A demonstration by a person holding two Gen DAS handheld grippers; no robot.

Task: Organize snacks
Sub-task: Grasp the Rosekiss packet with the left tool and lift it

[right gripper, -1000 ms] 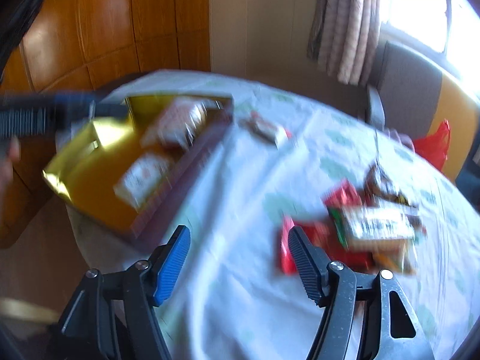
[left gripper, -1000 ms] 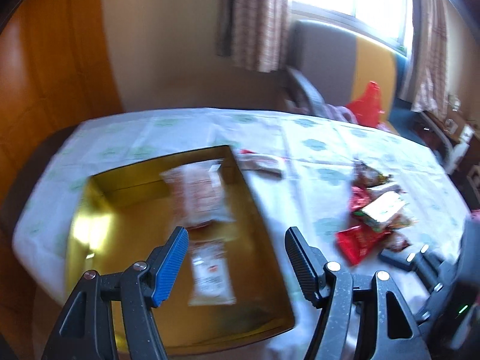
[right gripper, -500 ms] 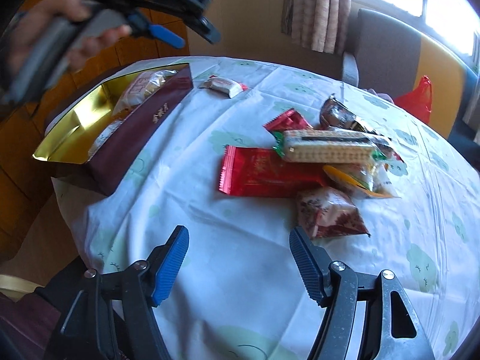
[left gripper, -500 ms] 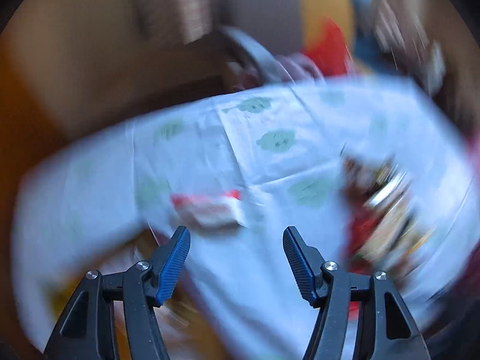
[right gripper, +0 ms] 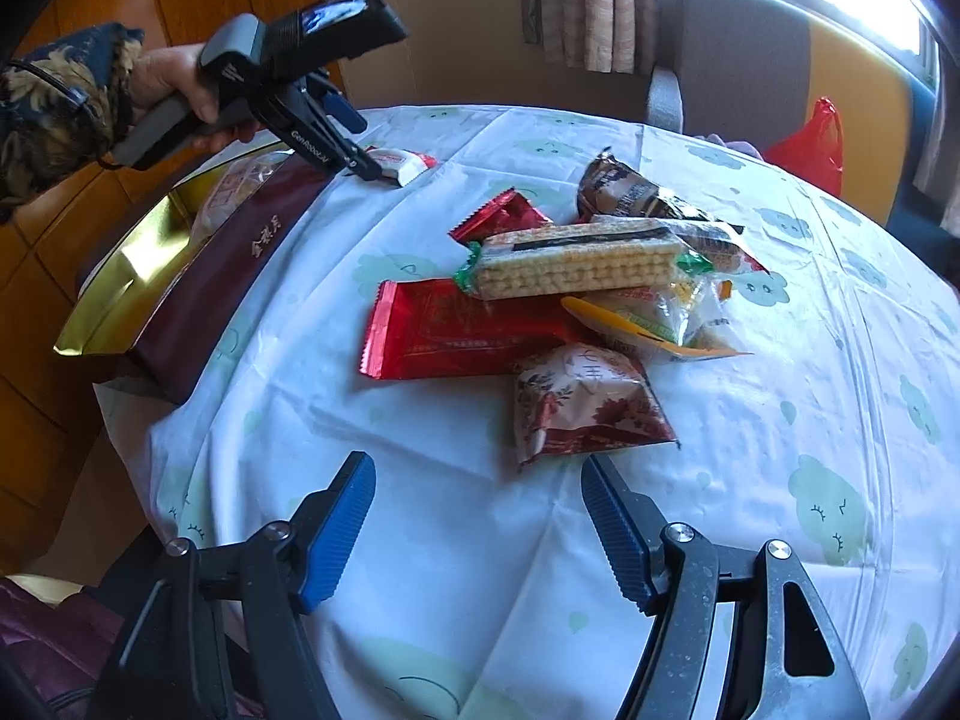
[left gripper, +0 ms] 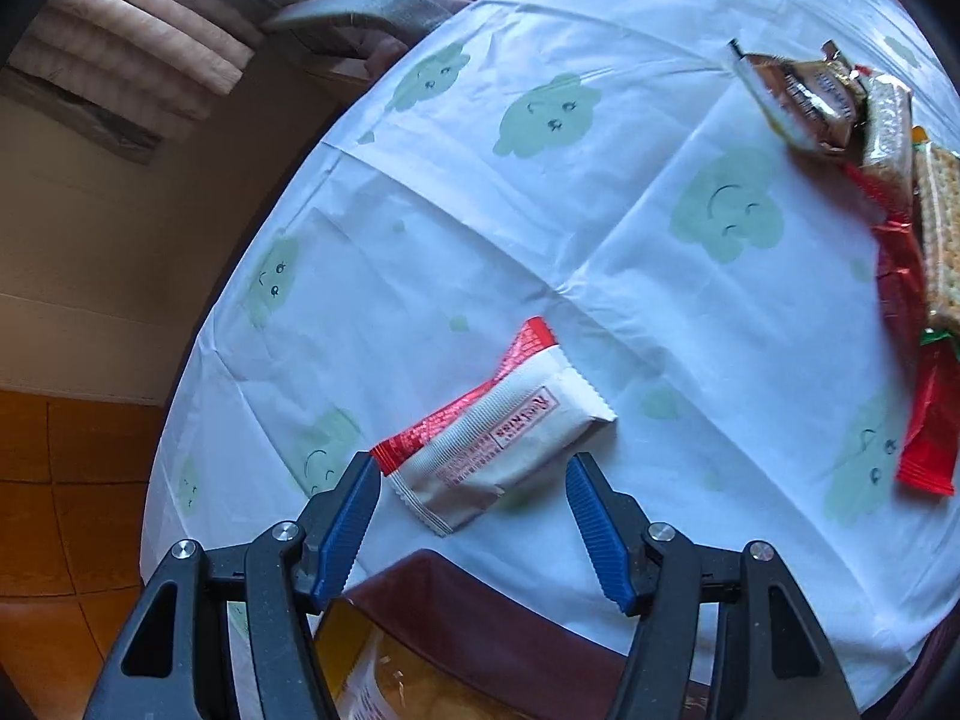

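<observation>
Lying flat on the tablecloth (left gripper: 540,228), the white-and-red snack packet (left gripper: 504,432) sits just past the corner of the maroon box (left gripper: 480,618), its crimped lower end reaching into the gap between the left gripper (left gripper: 474,480) fingers. Those jaws stand well apart after narrowing a little in the last second, and the ribbed blue pads press on nothing; the left fingertip is very near the packet's red edge, but I cannot tell whether it touches. In the right wrist view the same gripper (right gripper: 360,165) comes down on the packet (right gripper: 399,162) from a hand (right gripper: 174,90) in a patterned sleeve, beside the box (right gripper: 222,282) with its gold foil lining. The box's contents are partly hidden by its wall: only pale wrapped packets show.

Farther from the box lies the pile: a clear-wrapped wafer pack (right gripper: 576,267), a flat red foil packet (right gripper: 456,330), a puffy patterned pouch (right gripper: 582,402), a dark brown wrapper (right gripper: 630,192). The right gripper (right gripper: 480,492) hovers before the pouch, jaws wide and empty.
</observation>
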